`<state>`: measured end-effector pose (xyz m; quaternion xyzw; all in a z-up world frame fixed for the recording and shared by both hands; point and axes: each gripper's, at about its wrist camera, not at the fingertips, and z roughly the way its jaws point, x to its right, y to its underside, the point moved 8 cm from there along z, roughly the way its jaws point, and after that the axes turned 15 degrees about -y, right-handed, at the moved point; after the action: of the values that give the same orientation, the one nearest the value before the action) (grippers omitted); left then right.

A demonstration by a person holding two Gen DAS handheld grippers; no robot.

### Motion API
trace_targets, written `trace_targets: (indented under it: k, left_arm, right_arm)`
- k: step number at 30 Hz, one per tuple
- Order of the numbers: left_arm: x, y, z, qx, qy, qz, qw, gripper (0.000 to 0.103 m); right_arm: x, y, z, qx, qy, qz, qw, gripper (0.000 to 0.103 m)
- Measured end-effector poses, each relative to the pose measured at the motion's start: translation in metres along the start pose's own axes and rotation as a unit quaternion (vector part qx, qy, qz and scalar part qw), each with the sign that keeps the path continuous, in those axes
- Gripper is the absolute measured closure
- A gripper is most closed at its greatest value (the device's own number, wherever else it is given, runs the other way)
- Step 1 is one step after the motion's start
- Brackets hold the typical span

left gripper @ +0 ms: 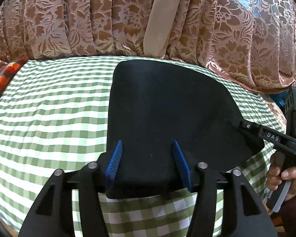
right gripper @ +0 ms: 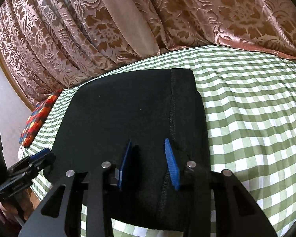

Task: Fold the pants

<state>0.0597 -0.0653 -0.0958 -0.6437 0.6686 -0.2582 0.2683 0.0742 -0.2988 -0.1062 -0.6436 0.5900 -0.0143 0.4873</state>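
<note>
The pants (left gripper: 167, 108), black and already folded into a compact slab, are lying flat on a green-and-white checked cloth (left gripper: 49, 108), with their near edge sitting right under both tools. In the left wrist view the left gripper (left gripper: 148, 164) is hanging over that near edge with its jaws standing wide; the blue pads (left gripper: 114, 162) are flanking the fabric without pressing on it, so nothing is being gripped there. In the right wrist view the right gripper (right gripper: 150, 164) is standing over the near end of the pants (right gripper: 128, 118) beside a stitched seam, its jaws narrower than the other tool's but with a clear gap between the blue pads (right gripper: 171, 164); the cloth is passing under them and no pinch is showing. Off to the right of the left wrist view, a person's hand (left gripper: 286, 177) is wrapping the handle of the right gripper, whose tip is reaching onto the right side of the pants. Farther out, a multicoloured patterned cushion (right gripper: 39, 118) is lying at the cloth's edge. Beyond the cloth, a brown floral curtain (left gripper: 88, 19) is hanging in deep pleats across the background.
</note>
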Motion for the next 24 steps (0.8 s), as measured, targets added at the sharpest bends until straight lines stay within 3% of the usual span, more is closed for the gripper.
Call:
trace_targets:
  k: [5,9,10,12,16,20,21,24]
  left_arm:
    - [-0.002,0.001,-0.003,0.001,0.003,-0.004,1.0,0.046]
    - [-0.025,-0.009,-0.008,0.01,0.041,-0.047,0.998,0.036]
    - [-0.034,-0.013,-0.008,0.01,0.052,-0.063,0.9966,0.035]
    - [-0.051,-0.023,-0.003,0.007,0.068,-0.087,0.9938,0.028]
    - [-0.063,-0.036,0.018,-0.021,0.116,-0.11,0.9869,0.026]
    - [-0.064,-0.04,0.053,-0.067,0.177,-0.145,0.9711,0.026]
    - [-0.061,-0.038,0.064,-0.088,0.202,-0.156,0.9629,0.026]
    - [-0.047,-0.03,0.088,-0.131,0.242,-0.159,0.9481,0.026]
  right_arm:
    - [0.0,-0.002,-0.01,0.002,-0.025,0.032,0.999,0.066]
    - [0.0,-0.009,-0.03,0.026,-0.035,0.037,0.998,0.017]
    - [0.002,-0.011,-0.034,0.032,-0.036,0.04,0.998,0.015]
    - [0.01,-0.015,-0.036,0.032,-0.046,0.053,0.997,0.014]
    - [0.033,-0.021,-0.022,0.011,-0.074,0.086,0.993,0.013]
    - [0.05,-0.015,0.002,-0.027,-0.121,0.131,0.984,0.013]
    - [0.054,-0.012,0.009,-0.039,-0.124,0.135,0.982,0.015]
    - [0.057,-0.001,0.021,-0.066,-0.141,0.134,0.979,0.033]
